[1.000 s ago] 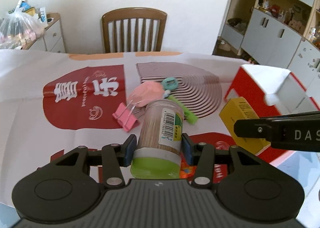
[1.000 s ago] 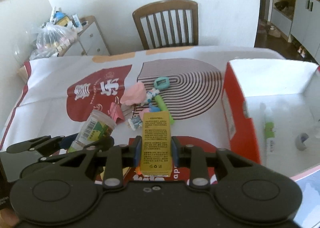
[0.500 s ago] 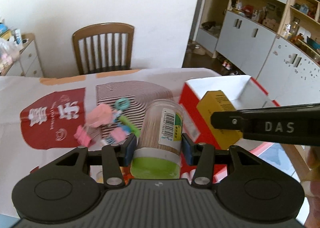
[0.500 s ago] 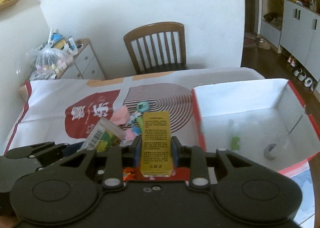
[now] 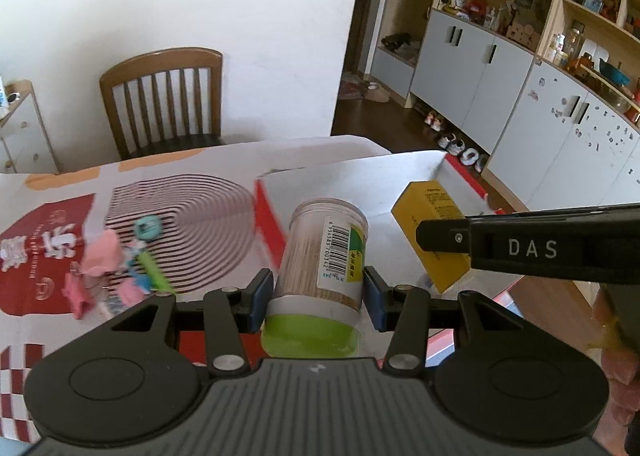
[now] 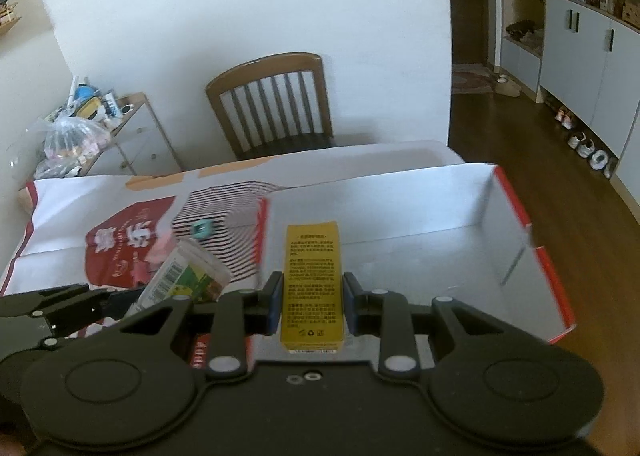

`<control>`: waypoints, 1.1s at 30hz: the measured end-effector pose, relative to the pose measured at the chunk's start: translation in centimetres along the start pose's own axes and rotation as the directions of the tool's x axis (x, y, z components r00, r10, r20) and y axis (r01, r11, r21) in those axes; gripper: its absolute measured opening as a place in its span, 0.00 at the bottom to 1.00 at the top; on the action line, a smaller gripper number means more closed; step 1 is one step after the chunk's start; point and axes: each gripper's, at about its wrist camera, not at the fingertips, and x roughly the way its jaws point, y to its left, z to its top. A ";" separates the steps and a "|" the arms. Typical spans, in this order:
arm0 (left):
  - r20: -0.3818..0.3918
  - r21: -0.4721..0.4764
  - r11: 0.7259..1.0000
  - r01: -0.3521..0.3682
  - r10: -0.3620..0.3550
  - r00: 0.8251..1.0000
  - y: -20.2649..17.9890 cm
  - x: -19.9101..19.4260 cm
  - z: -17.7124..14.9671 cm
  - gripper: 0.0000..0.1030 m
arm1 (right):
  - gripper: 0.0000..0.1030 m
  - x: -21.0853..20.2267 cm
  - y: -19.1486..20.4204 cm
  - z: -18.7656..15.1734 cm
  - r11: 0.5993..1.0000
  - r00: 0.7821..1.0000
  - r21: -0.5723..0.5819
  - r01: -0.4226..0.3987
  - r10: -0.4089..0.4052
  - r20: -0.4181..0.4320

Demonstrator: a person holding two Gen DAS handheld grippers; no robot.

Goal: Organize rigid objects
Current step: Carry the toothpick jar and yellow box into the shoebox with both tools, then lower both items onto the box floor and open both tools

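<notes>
The left gripper is clamped on a clear round plastic jar of toothpicks with a green lid. The right gripper is clamped on a small yellow cardboard box with tiny black writing. Both grips look the same as 1 second ago.

What has changed is the place. 1 second ago both grippers were over the middle of the table with the white and red printed cloth, right above the pile of small things. Now both have moved to the right side of the table. The yellow box hangs over the inside of the big open cardboard box with red outside and white inside. The jar is at the big box's left wall, just going over it.

The pink clip, the teal round toy and the other small bits stay behind on the cloth, near the table's left side.

So 2 things are lifted and almost at the big box. I think the next step is to lower them in and let go. The pile still needs more trips.
</notes>
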 end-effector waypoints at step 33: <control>-0.222 -0.009 0.992 -0.123 0.118 0.968 -4.7 17.0 2.2 0.46 | 0.28 12.7 -10.5 2.1 0.995 0.980 -0.096 0.015 -0.033 -0.195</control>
